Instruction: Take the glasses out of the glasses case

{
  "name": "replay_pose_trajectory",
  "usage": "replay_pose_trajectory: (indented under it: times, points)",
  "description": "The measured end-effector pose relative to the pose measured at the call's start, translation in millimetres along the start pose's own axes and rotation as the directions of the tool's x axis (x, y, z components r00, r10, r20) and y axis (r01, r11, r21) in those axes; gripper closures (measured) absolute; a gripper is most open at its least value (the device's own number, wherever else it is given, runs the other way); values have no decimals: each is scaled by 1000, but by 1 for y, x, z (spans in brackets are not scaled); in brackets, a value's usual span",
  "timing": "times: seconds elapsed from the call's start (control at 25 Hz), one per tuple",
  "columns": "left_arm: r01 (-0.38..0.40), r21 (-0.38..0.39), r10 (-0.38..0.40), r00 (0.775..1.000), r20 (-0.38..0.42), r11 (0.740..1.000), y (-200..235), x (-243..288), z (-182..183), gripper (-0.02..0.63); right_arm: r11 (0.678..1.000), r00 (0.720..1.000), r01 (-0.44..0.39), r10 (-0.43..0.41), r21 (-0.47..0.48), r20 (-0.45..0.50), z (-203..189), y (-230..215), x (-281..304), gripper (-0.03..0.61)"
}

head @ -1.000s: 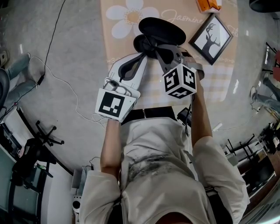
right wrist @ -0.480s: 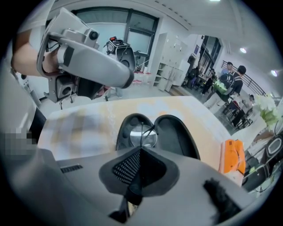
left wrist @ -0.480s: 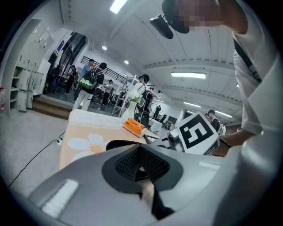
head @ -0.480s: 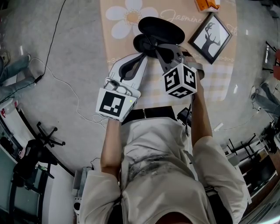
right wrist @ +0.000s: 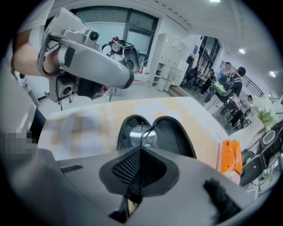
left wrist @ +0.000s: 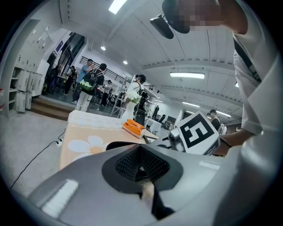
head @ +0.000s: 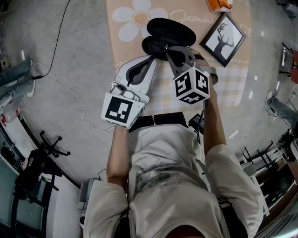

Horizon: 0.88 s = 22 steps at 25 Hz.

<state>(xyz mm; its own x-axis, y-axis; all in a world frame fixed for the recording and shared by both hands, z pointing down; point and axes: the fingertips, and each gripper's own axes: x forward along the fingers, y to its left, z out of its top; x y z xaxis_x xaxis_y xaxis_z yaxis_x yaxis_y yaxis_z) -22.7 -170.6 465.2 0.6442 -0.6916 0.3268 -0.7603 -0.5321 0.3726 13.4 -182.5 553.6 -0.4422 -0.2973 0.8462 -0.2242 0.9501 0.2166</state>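
Observation:
A black glasses case (head: 170,31) lies open on the flowered mat, both halves showing in the right gripper view (right wrist: 177,137). My right gripper (head: 166,50) reaches over the case's near half. Its jaws are shut on a thin wire part of the glasses (right wrist: 142,135), and one round lens shows just above the case's left half. My left gripper (head: 151,58) sits beside it on the left with its jaws pressed together and nothing between them. From the left gripper view only a dark edge of the case (left wrist: 118,144) shows past the jaws.
A framed deer picture (head: 222,41) lies right of the case. An orange box (head: 219,4) sits at the mat's far edge. The mat (head: 135,18) covers a low table, and a white cable (head: 60,83) runs across the floor to the left. People stand far off.

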Motion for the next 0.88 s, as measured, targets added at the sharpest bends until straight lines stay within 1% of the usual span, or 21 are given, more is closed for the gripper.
replay_pose_trajectory:
  times: [0.28,0.44,0.56,0.72,0.88]
  points:
    - [10,5,-10,1000,0,1000,-2,-3,1,605,1000,1000,18,-18,3,0,4,-2,-5,560]
    - [23,28,-24,1000,17,999,-4,-3,3,604,1000,1000,31,-31,4,4,5,-3,-10,560]
    - [22,19,-22,1000,7,1000,-6,-4,4,605,999,999,41,-41,5,7,7,-3,-13,560]
    - [38,46,-39,999,32,998,-9,-6,7,605,999,999,51,-52,7,10,9,-2,-18,561]
    - [33,30,-33,999,13,999,-10,-11,7,604,998,998,59,-59,10,13,12,1,-22,560]
